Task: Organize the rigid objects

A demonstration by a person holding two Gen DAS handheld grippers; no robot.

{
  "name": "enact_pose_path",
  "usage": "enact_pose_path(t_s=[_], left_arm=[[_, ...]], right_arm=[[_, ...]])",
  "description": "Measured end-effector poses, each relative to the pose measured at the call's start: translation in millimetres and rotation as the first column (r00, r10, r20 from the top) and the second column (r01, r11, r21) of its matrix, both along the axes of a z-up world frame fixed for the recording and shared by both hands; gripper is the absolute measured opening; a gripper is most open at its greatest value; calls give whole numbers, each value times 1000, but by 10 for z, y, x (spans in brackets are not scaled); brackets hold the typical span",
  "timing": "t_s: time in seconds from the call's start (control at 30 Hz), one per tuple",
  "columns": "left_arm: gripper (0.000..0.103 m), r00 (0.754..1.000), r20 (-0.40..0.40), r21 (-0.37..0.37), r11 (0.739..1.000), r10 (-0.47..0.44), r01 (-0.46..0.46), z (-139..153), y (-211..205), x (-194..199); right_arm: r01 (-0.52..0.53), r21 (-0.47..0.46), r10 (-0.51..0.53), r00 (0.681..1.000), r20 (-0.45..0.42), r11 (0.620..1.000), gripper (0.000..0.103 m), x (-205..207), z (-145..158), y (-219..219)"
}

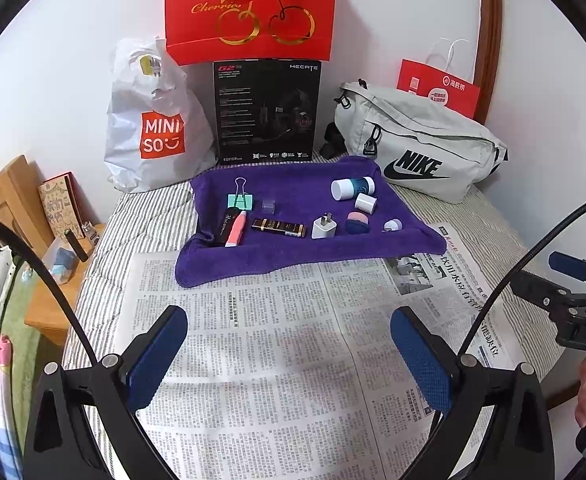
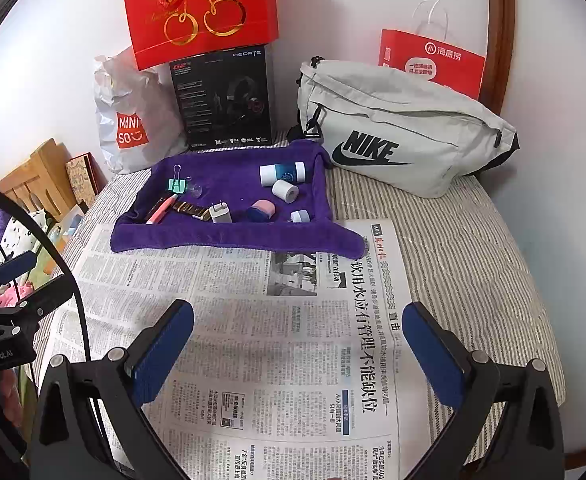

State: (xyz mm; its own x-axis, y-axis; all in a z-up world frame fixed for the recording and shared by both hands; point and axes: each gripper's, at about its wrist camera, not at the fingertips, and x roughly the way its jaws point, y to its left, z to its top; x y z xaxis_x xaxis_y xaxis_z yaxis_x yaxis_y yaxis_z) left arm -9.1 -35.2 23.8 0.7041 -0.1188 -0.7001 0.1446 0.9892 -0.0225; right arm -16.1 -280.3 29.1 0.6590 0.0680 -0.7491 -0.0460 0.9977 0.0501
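Small rigid items scattered on purple towel (image 1: 313,256): binder clip (image 1: 240,198), pink pen (image 1: 237,228) lying lengthwise away from camera, brown tube (image 1: 279,228) crosswise, charger plug (image 1: 324,227), white bottle (image 1: 352,188). Towel on striped bed (image 2: 453,248), past newspaper (image 1: 273,340). Left tongs (image 1: 289,356) and right tongs (image 2: 297,354) both apart, empty, low over newspaper. Items straight ahead; pen side probably nearer left.

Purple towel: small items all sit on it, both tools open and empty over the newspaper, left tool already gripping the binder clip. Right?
Not quite. The left tool grips nothing: the binder clip lies on the purple towel, as the left wrist view shows. The right tool is likewise open over the newspaper.
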Motion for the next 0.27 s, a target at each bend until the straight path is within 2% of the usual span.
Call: enact_pose_path(t_s=[0.17, 0.27], left_arm=[[103, 1000, 13, 16, 1000, -4, 4, -1, -25, 11], [103, 999, 31, -1, 1000, -10, 10, 5, -1, 5]], right_arm=[[1, -3, -1, 1000, -2, 1000, 102, 14, -16, -20], [1, 3, -1, 1000, -5, 1000, 103, 41, -53, -36]])
